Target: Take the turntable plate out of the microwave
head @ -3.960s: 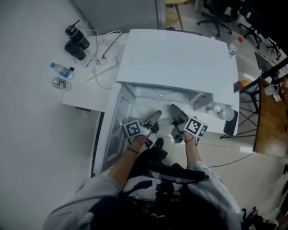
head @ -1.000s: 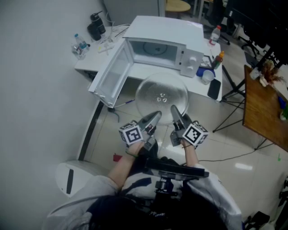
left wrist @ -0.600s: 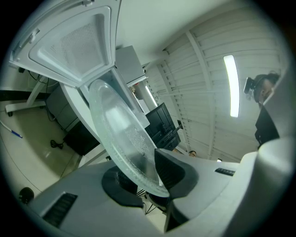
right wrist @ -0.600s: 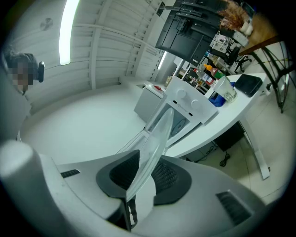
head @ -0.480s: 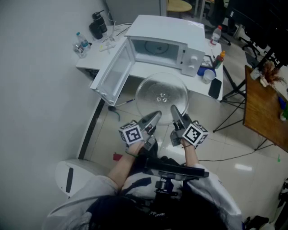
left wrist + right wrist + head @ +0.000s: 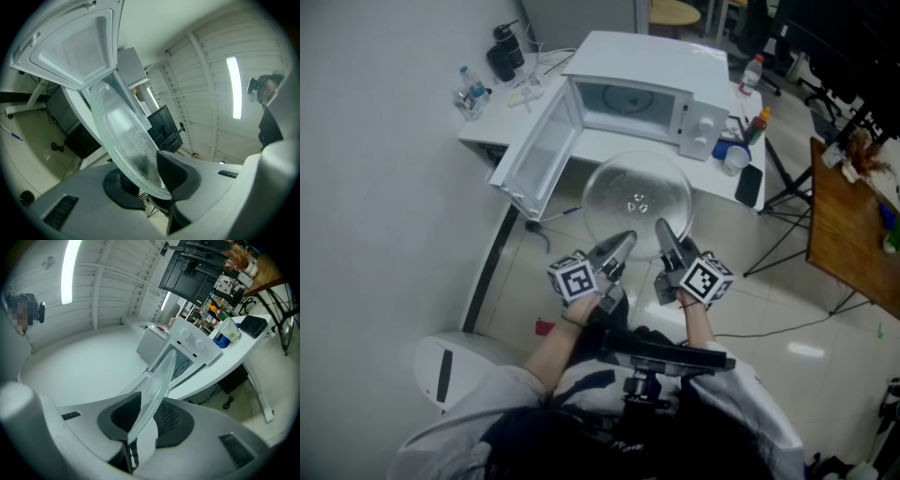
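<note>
Both grippers are held out in front of the torso, side by side and near each other, with the jaws pointed away from the body. The left gripper (image 6: 624,241) is carried in the left hand (image 6: 586,302) and the right gripper (image 6: 665,232) in the right hand (image 6: 687,298). The left marker cube (image 6: 574,278) and the right marker cube (image 6: 705,276) are turned up toward the head camera. The forearms are extended forward out of light sleeves, with the elbows bent close to the sides. In each gripper view the jaws are seen closed on the near rim of the glass turntable plate (image 6: 637,195) — the dark pads (image 6: 174,172) are pressed against both of its faces.
</note>
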